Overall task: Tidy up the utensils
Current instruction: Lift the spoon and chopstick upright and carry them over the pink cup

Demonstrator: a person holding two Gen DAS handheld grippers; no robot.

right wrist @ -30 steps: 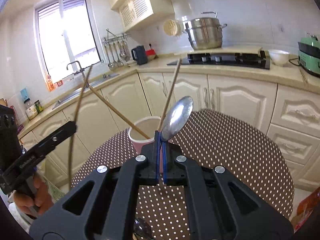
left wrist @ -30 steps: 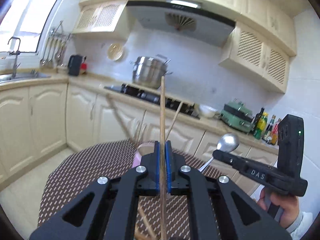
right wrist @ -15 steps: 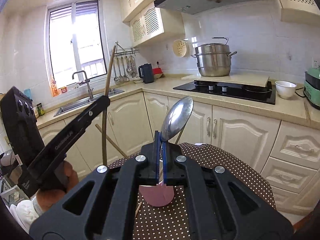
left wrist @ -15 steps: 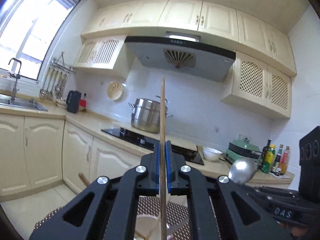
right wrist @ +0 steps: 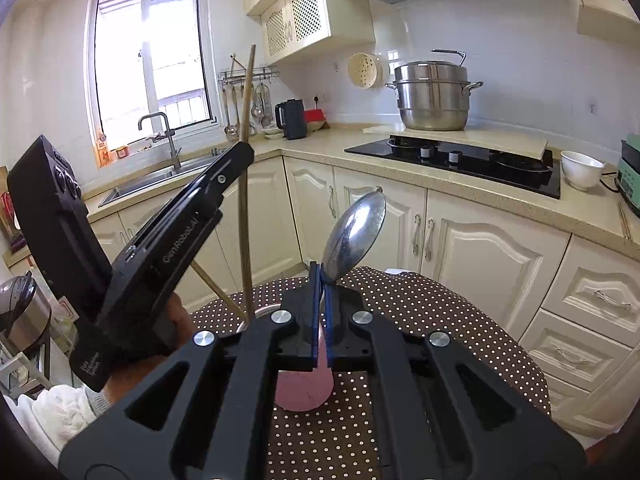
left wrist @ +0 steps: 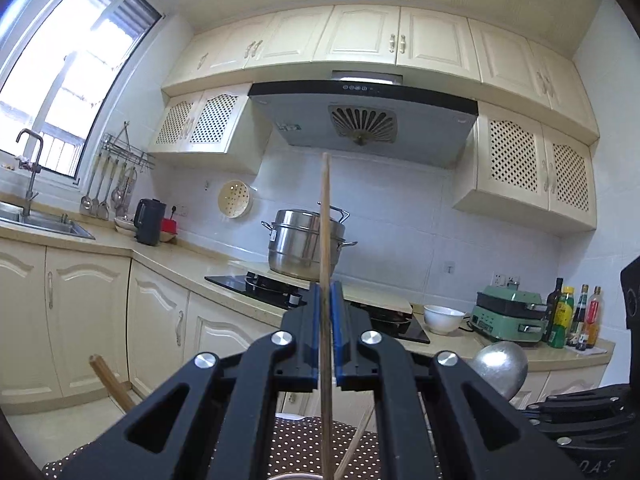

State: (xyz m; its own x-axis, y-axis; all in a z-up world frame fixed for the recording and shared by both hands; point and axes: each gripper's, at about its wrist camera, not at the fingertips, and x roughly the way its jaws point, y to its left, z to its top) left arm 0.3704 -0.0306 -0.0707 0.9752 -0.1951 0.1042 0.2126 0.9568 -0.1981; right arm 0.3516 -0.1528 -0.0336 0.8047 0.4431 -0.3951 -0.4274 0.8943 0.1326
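The left gripper [left wrist: 327, 292] has its blue-lined fingers [left wrist: 316, 332] closed tight on a single wooden chopstick [left wrist: 326, 220], which stands nearly upright and runs from below the frame up past the steel pot [left wrist: 298, 246] on the stove. The right gripper [right wrist: 321, 276] is likewise clamped shut, its fingers pinching the neck of a metal spoon [right wrist: 354, 230] whose bowl tilts up and to the right. Only the right wrist view shows the pink cup [right wrist: 304, 390] standing on the brown polka-dot tablecloth [right wrist: 420, 312], partly hidden behind that gripper's fingers, with another chopstick [right wrist: 216, 290] leaning out of it toward the left. That same view shows the left gripper from the side, tipped upward, with the held chopstick crossing in front of the sink cabinets and its lower end reaching down near the cup's rim, and the person's hand [right wrist: 176, 320] and a white sleeve [right wrist: 60, 408] behind it. The left wrist view looks higher, taking in the range hood [left wrist: 362, 118], upper cabinets and a row of bottles [left wrist: 574, 316] on the counter at right; of the table it shows only a sliver of dotted cloth at the bottom, with a loose chopstick end [left wrist: 110, 384] poking up at lower left and the spoon's bowl at lower right, beside the dark body of the right gripper.
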